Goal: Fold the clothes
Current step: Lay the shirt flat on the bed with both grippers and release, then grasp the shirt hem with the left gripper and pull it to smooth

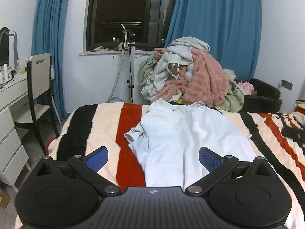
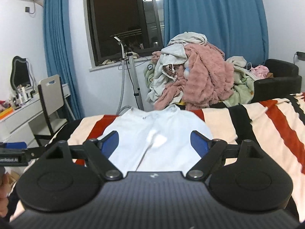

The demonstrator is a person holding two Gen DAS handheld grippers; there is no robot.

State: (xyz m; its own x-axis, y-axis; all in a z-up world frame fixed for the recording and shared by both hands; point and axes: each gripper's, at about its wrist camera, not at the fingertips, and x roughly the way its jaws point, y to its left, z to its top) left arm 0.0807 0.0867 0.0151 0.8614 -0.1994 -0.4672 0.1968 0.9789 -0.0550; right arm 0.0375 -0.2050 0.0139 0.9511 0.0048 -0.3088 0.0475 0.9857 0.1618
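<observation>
A pale blue-white T-shirt [image 1: 177, 133] lies spread on the striped bed, collar at the far end, its left sleeve bunched. It also shows in the right wrist view [image 2: 162, 126], with a white fluffy tuft on its middle. My left gripper [image 1: 153, 157] is open and empty, hovering over the shirt's near hem. My right gripper [image 2: 155, 142] is open and empty, above the shirt's near part. The left gripper's side [image 2: 13, 152] shows at the left edge of the right wrist view.
A bed [image 1: 99, 118] with a red, black and cream striped blanket fills the foreground. A heap of clothes [image 1: 190, 76] sits beyond its far edge. A garment steamer stand [image 1: 130, 66], a chair [image 1: 38, 87] and a white dresser [image 1: 9, 103] are at the left. A black armchair [image 1: 263, 95] is at the right.
</observation>
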